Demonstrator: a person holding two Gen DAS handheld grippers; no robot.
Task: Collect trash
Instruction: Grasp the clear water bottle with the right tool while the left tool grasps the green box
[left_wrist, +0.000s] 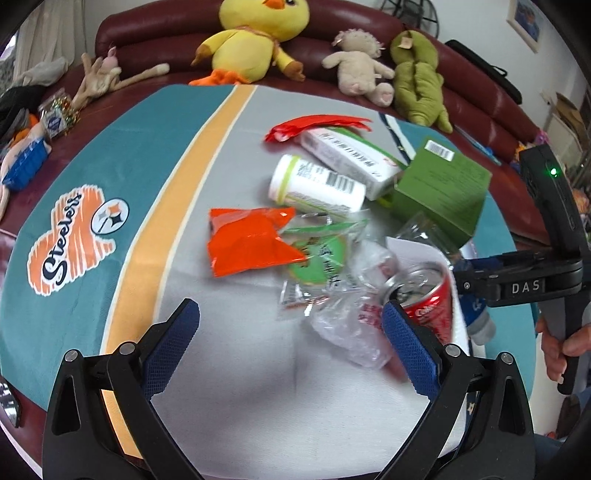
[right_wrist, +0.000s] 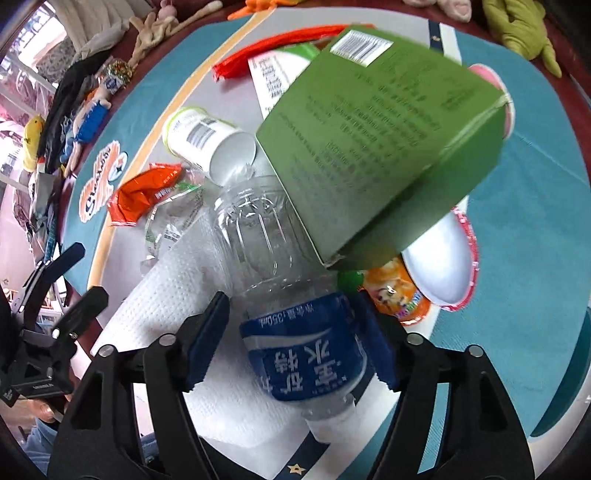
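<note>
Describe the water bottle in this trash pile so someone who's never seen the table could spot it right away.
Start at the big green box on the near side of the pile. The clear plastic bottle lies on a white paper towel, its open mouth beside the box and its body between the right gripper fingers. Only it has a blue label with white Chinese characters.

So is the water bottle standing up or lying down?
Lying down. The water bottle rests on its side across the paper towel, between the right gripper's fingers.
</note>
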